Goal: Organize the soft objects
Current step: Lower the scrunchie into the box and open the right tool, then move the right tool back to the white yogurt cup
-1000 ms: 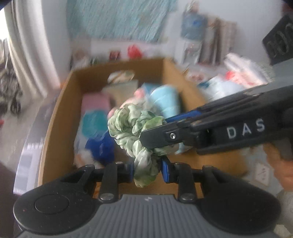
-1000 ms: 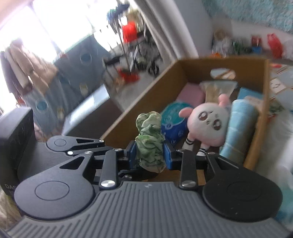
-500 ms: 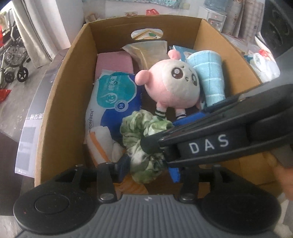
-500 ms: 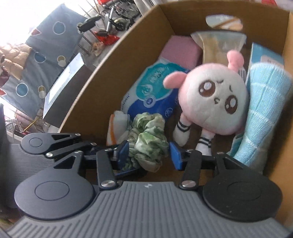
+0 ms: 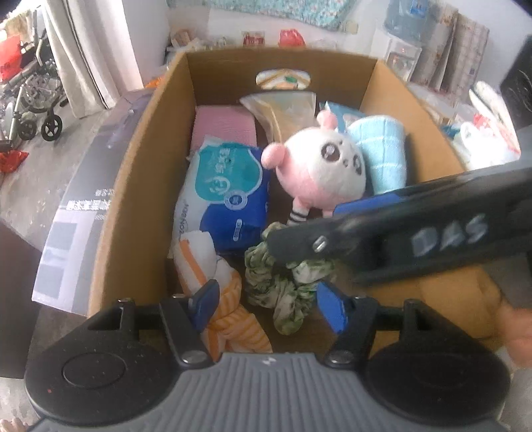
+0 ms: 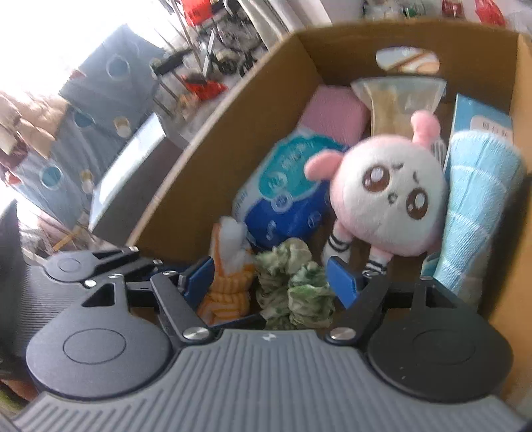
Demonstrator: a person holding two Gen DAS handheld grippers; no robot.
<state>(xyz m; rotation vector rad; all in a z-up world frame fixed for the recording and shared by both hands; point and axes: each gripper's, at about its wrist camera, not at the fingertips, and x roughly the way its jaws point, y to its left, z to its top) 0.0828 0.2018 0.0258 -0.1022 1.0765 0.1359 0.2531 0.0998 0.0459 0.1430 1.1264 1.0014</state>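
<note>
Left gripper (image 5: 266,305) spread wide, green scrunchie (image 5: 279,282) lying loose between its fingers inside the cardboard box (image 5: 139,186). Right gripper (image 6: 269,275) likewise spread, scrunchie beneath, pink plush (image 6: 389,199) just ahead

Wheelchair (image 5: 31,99) beside a white curtain (image 5: 89,50); patterned teal cloth (image 5: 266,10) on the wall.

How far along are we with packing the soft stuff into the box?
Done: plush, blue towel and wipes pack sit in the cardboard box. In hand: nothing; both left tongs and right tongs are open, green scrunchie released. Left: nothing clearly visible.
</note>
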